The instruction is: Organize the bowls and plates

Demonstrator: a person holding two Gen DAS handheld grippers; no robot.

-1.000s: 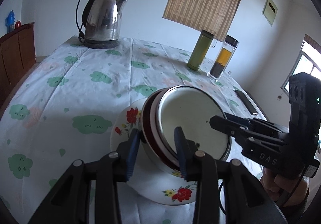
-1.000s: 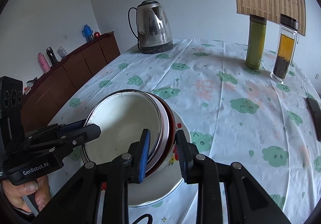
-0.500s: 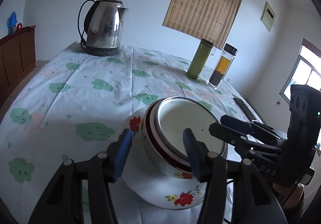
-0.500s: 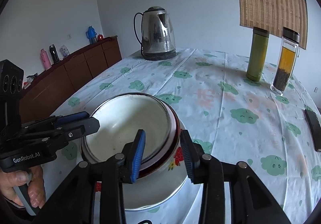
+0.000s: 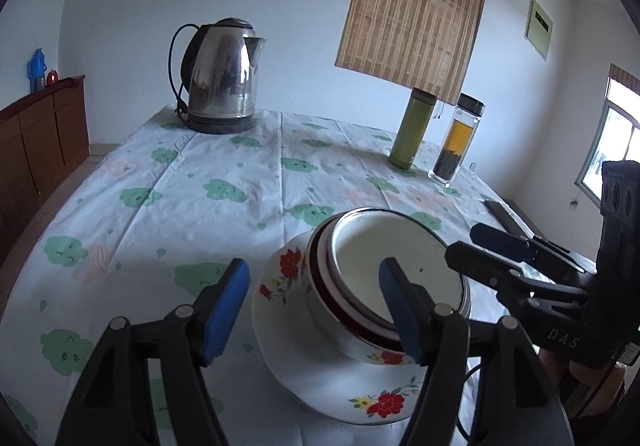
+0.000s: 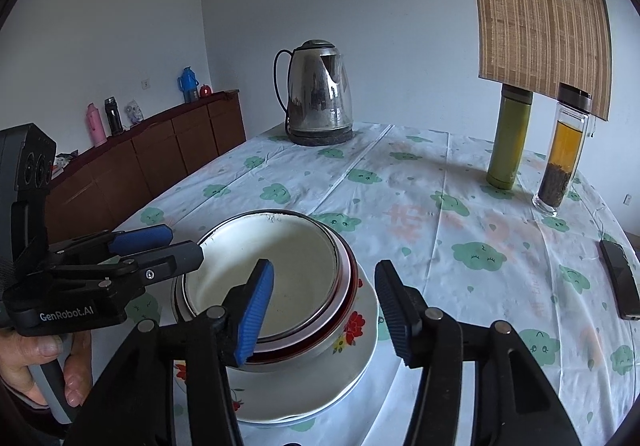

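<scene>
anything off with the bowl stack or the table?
Slightly. The nested bowls sit tilted on the floral plate, leaning toward the left tongs; both tongs, right too, have just been opening and grip nothing. Dark specks inside the top bowl. No spills or breakage visible.

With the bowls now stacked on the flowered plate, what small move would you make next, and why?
Probably draw both tools straight back. The left tool and right tool have just been opening, and their pads no longer press on the nested bowls, which rest on the flowered plate. Backing out level should avoid nudging the rims.
</scene>
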